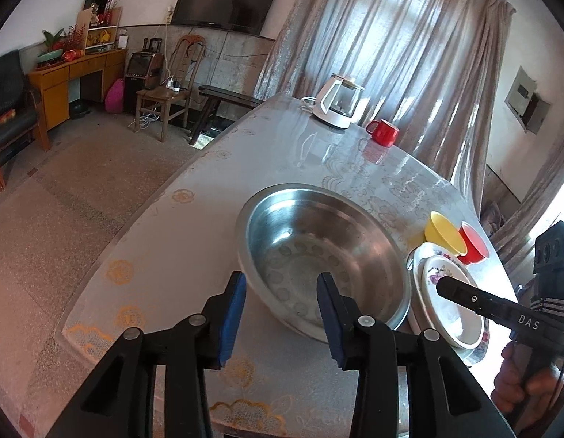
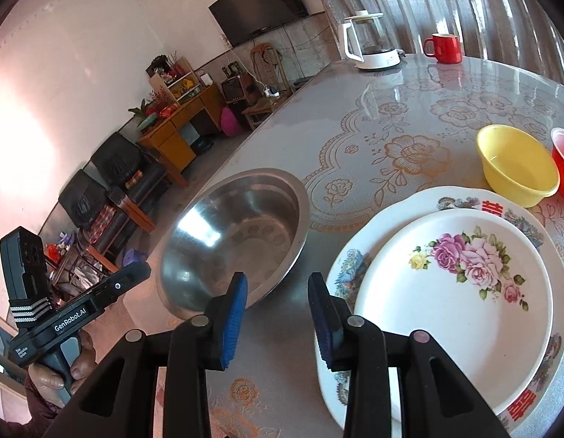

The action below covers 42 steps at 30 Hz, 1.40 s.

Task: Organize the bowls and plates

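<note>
Left tongs (image 1: 282, 314) hanging apart, empty; steel basin (image 1: 324, 255) sitting upright just ahead, its near rim between the pads. Likely light, stiff, slick: pinch the rim. Right tongs (image 2: 276, 315) also gaping, empty; stacked plates (image 2: 453, 292) lying flat to their right on the desk (image 2: 373, 116), probably brittle. Round, no long axis.
</note>
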{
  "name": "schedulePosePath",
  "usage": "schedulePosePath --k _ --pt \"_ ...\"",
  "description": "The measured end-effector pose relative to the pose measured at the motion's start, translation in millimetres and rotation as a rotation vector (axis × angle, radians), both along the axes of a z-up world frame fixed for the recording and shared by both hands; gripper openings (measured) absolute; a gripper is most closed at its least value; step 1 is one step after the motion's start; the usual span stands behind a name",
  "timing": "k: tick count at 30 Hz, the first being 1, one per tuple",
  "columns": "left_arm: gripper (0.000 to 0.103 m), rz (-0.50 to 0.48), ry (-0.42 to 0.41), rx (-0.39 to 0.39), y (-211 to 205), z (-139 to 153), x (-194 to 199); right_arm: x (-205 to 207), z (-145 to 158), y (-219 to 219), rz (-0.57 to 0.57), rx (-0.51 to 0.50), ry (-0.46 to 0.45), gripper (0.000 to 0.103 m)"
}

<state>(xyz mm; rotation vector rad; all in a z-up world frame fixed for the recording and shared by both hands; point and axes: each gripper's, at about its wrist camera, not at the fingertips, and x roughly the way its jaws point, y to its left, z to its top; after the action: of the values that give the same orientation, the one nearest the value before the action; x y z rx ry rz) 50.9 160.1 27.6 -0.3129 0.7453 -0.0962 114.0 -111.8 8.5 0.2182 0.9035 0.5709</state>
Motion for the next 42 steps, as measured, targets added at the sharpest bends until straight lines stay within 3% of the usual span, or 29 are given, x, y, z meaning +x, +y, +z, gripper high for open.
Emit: schedulePosePath --k 9,15,23,31,35,42 --pt "0.041 -0.134 -0.041 0.023 -57.6 24.0 24.6 4.1 9.1 -70.7 -0.177 0.091 -0.002 0.037" --pt "0.048 -0.212 0.056 0.001 -100.5 21.3 60.7 17.5 10.4 -130.5 -0.340 0.145 0.012 0.038" --pt "0.049 -0.282 0.083 -0.006 -149.9 19.2 94.1 41.2 0.2 -183.1 -0.482 0.126 0.043 0.038" --pt "0.050 -0.311 0.182 -0.005 -186.2 7.0 136.4 66.0 -9.6 -201.1 -0.521 0.097 0.051 0.032" --pt "0.050 -0.311 0.204 -0.061 -198.1 0.8 154.3 80.9 -15.3 -204.8 -0.527 0.079 0.061 0.031" --pt "0.048 -0.327 0.242 -0.088 -222.5 -9.1 182.8 99.1 -24.0 -211.8 -0.545 0.086 0.085 0.031"
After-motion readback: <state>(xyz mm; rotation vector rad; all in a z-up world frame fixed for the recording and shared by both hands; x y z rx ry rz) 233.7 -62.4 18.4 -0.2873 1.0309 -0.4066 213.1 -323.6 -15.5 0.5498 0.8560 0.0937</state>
